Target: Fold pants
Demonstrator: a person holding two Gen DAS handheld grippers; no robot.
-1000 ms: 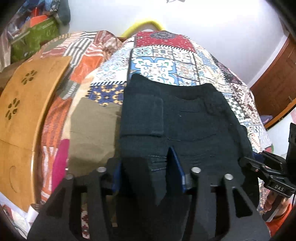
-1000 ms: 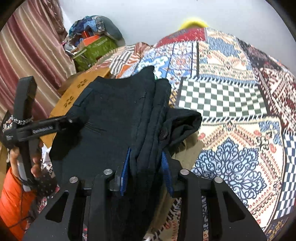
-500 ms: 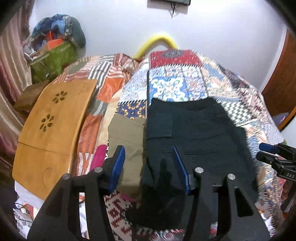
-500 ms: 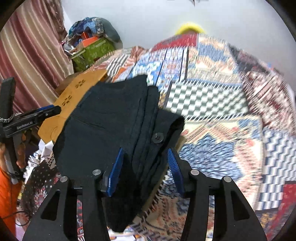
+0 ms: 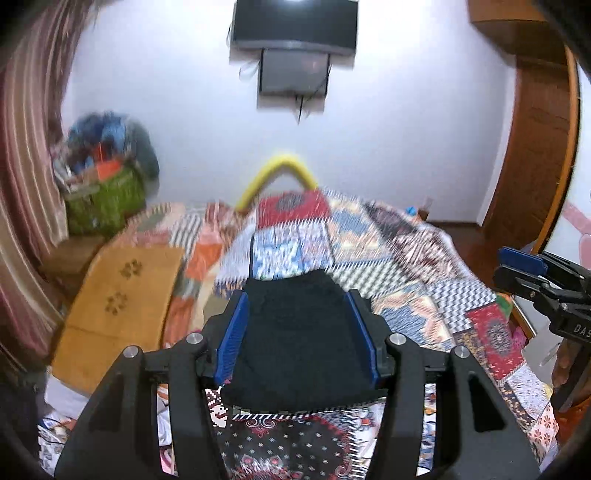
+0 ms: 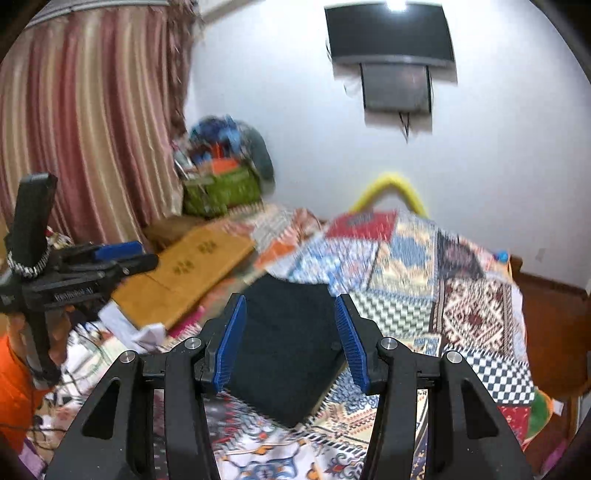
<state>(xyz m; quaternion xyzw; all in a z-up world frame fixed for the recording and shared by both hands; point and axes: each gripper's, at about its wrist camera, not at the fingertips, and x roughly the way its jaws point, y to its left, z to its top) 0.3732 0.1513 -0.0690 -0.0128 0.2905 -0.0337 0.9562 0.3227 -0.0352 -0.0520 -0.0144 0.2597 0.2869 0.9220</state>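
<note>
The dark folded pants (image 5: 299, 350) lie flat on the patchwork quilt (image 5: 424, 295), seen between and well below the fingers in both views. My left gripper (image 5: 297, 299) hangs above them, open, with nothing between its blue pads. My right gripper (image 6: 290, 301) is also open and empty, high over the pants (image 6: 288, 350). Each gripper shows at the edge of the other's view: the right gripper (image 5: 506, 267) at the right, the left gripper (image 6: 144, 258) at the left, held by a hand (image 6: 55, 332) with an orange sleeve.
A wooden board (image 5: 122, 295) lies on the left side of the bed. A green bag (image 5: 103, 199) with piled clutter stands by the striped curtain (image 6: 92, 129). A screen (image 5: 295, 22) hangs on the white wall. A wooden door (image 5: 535, 147) is at the right.
Both grippers let go of the pants, opened, and rose up and back from the bed. The pants now lie folded on the quilt, and the views tilted up to show the wall.
</note>
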